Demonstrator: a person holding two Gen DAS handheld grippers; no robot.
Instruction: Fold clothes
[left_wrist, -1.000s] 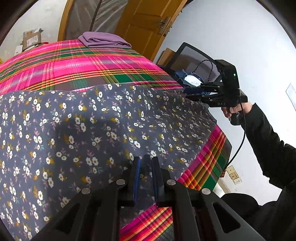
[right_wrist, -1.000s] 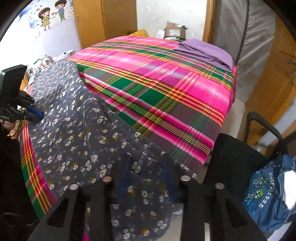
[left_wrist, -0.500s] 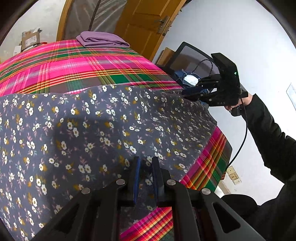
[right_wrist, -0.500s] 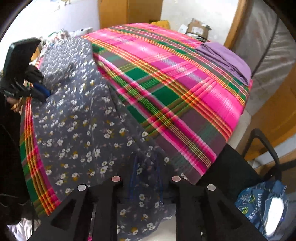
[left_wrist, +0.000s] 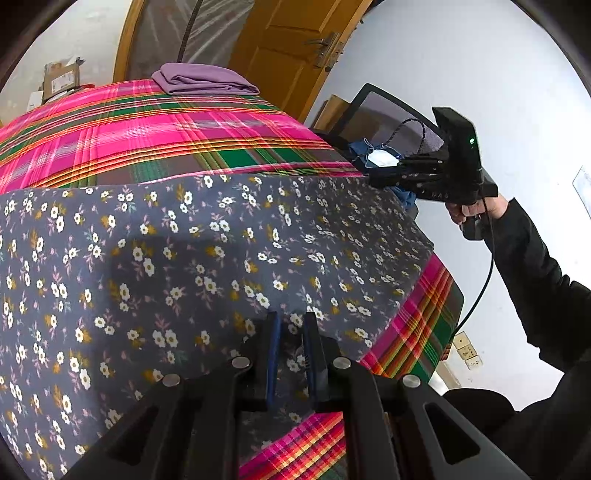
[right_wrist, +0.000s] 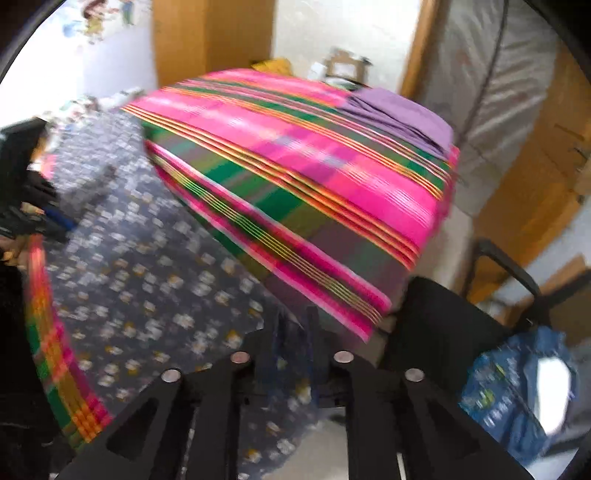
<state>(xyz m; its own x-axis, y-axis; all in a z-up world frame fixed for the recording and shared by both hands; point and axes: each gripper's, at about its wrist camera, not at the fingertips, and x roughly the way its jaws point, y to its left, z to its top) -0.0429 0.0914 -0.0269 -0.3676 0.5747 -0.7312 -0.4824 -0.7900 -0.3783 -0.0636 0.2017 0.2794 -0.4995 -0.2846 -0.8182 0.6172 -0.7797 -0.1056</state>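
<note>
Grey floral cotton garment (left_wrist: 207, 258) is spread on pink plaid bedspread (left_wrist: 147, 136) | left gripper (left_wrist: 291, 332) and right gripper (right_wrist: 291, 332) are clamped on its edge | risk: hem slipped if tugged unevenly.

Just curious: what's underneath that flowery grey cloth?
Under the flowery grey cloth lies a pink and green plaid bedcover, showing beyond it and at the bed's edge. Whatever lies directly beneath the cloth is covered, so I cannot tell.
</note>
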